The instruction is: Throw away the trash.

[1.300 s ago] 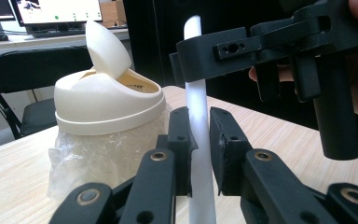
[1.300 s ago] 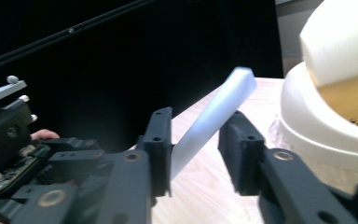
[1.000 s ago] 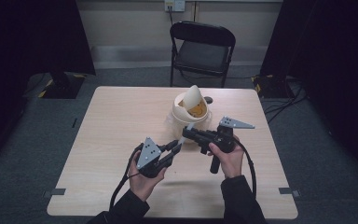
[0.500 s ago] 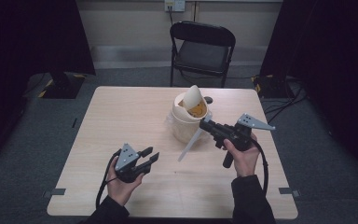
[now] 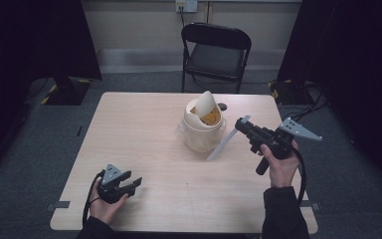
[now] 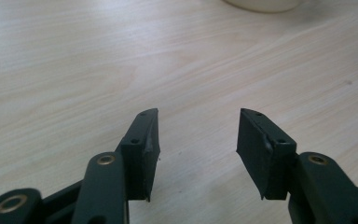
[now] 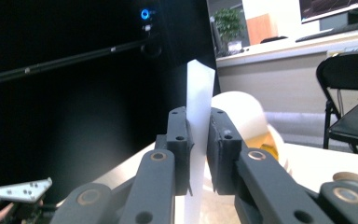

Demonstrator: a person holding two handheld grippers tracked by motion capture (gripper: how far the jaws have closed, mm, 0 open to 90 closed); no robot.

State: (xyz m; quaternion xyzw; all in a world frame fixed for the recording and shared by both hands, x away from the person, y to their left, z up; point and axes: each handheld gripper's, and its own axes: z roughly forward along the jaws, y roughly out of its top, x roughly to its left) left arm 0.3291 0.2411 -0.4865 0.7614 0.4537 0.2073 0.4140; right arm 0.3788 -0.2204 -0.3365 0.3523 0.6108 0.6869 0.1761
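My right gripper [image 5: 241, 123] is held above the right side of the table, shut on a thin white strip [image 5: 223, 145] that slants down toward the tabletop. In the right gripper view the strip [image 7: 198, 88] stands upright, pinched between the pads. A small cream bin [image 5: 202, 130] with a tilted swing lid and a yellow face stands mid-table, just left of the strip. My left gripper [image 5: 133, 180] is low near the table's front left. Its jaws have just been opening and now stand open [image 6: 198, 122] over bare wood with nothing between them.
The light wooden table [image 5: 144, 129] has bare room on its left half and front. A black folding chair [image 5: 218, 52] stands behind the far edge. The bin's base [image 6: 261, 3] sits ahead of the left gripper. Dark curtains flank the room.
The two grippers were together at mid-table. The left one has drawn back to the front left, sunk and opened. The right one has swung right and up with the white strip.
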